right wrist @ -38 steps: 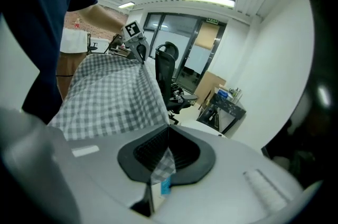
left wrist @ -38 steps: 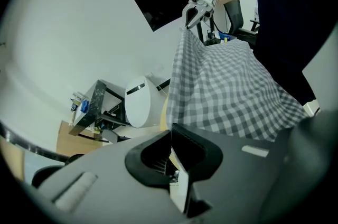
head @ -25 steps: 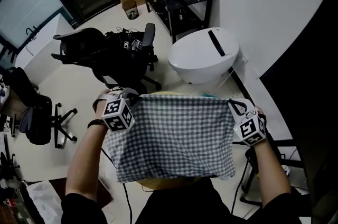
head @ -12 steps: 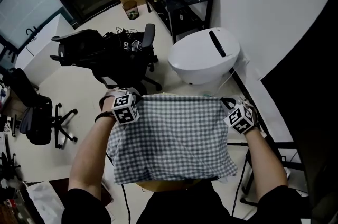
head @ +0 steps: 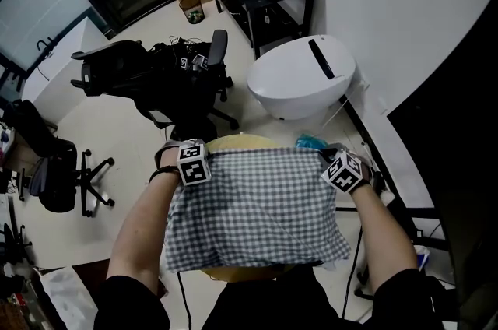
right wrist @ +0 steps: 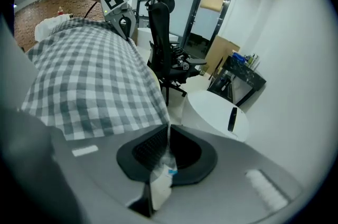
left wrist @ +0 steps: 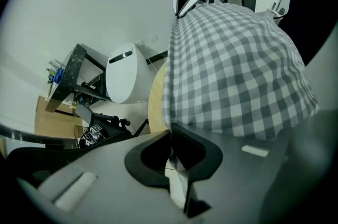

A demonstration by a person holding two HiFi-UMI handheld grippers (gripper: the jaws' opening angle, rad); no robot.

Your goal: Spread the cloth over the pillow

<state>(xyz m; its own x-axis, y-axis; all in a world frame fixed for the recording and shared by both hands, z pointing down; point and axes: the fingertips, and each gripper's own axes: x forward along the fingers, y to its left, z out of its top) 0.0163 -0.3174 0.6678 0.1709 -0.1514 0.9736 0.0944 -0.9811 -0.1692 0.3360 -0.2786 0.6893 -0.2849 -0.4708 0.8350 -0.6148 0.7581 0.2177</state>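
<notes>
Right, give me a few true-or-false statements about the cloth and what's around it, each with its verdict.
1. The left gripper grips a corner of the grey-and-white checked cloth. True.
2. The checked cloth lies bunched on the floor. False: it drapes over the tan pillow.
3. A black office chair stands beyond the pillow. True.
4. The white dome-shaped unit has a red stripe on top. False: its stripe is black.
</notes>
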